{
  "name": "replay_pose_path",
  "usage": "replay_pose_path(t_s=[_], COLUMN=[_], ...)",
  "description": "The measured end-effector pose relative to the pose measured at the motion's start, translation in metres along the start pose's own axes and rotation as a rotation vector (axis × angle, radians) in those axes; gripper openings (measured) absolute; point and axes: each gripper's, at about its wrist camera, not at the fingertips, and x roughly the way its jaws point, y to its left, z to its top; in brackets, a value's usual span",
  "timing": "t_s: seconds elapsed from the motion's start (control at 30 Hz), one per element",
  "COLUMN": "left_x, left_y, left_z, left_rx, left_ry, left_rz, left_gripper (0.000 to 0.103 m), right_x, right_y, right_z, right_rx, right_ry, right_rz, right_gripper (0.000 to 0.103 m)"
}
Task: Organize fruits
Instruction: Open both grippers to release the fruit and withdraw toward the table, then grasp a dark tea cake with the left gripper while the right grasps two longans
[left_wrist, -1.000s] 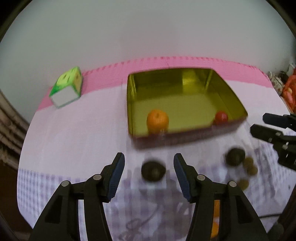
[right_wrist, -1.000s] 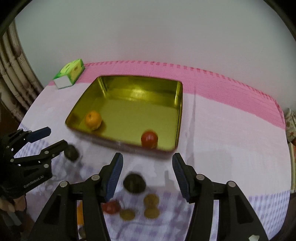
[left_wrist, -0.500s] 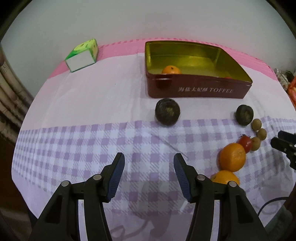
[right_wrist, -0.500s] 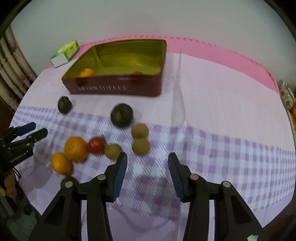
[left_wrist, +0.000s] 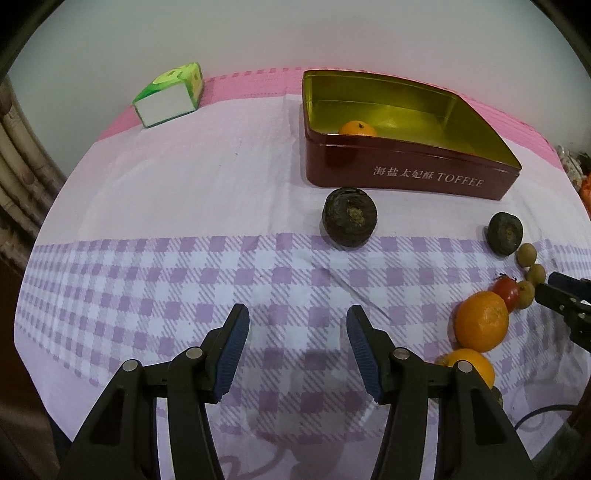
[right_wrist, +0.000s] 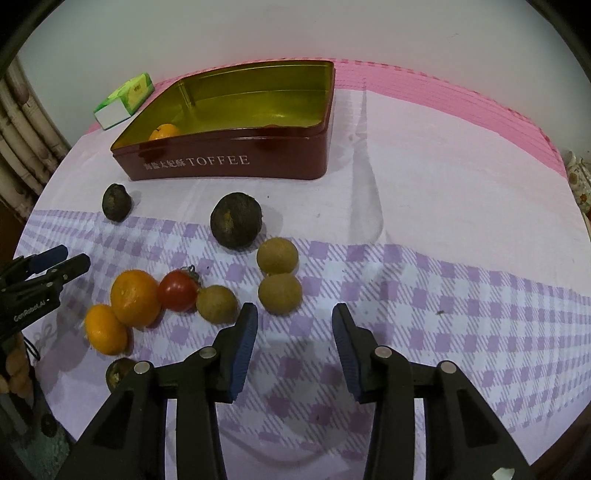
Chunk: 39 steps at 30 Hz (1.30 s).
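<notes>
Two grippers, both gaping and carrying nothing, hang low over the checked cloth. Through the left wrist camera, my left gripper (left_wrist: 297, 325) sits back from a dark wrinkled fruit (left_wrist: 349, 220) straight ahead of its fingers, with the toffee tin (left_wrist: 406, 173) beyond and one orange (left_wrist: 357, 129) already inside; I judge that line-up makes this fruit my likely next pick. Through the right wrist camera, my right gripper (right_wrist: 293, 325) hovers just short of two small brown fruits (right_wrist: 279, 293), a cherry tomato (right_wrist: 177, 290) and oranges (right_wrist: 135, 297) off to its left, the tin far ahead, its open top reachable for drops.
</notes>
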Motion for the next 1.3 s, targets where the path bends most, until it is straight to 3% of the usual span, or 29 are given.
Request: replay_pose_path(t_s=[0.3, 0.53, 1.3], left_x=[0.012, 0.018, 0.039], left_y=[-0.003, -0.003, -0.010], left_z=[0.015, 0.028, 0.056], left_rx=[0.006, -0.003, 0.034], left_ry=[-0.002, -0.009, -0.002], left_rz=[-0.014, -0.021, -0.065], left_gripper=[0.056, 0.056, 0.056], right_x=[0.011, 0.016, 0.021], right_y=[0.003, 0.007, -0.005], right_z=[0.011, 0.019, 0.029], right_rx=[-0.021, -0.041, -0.013], right_ry=[-0.001, -0.008, -0.021], right_rz=[-0.002, -0.013, -0.045], right_gripper=[0.037, 0.024, 0.023])
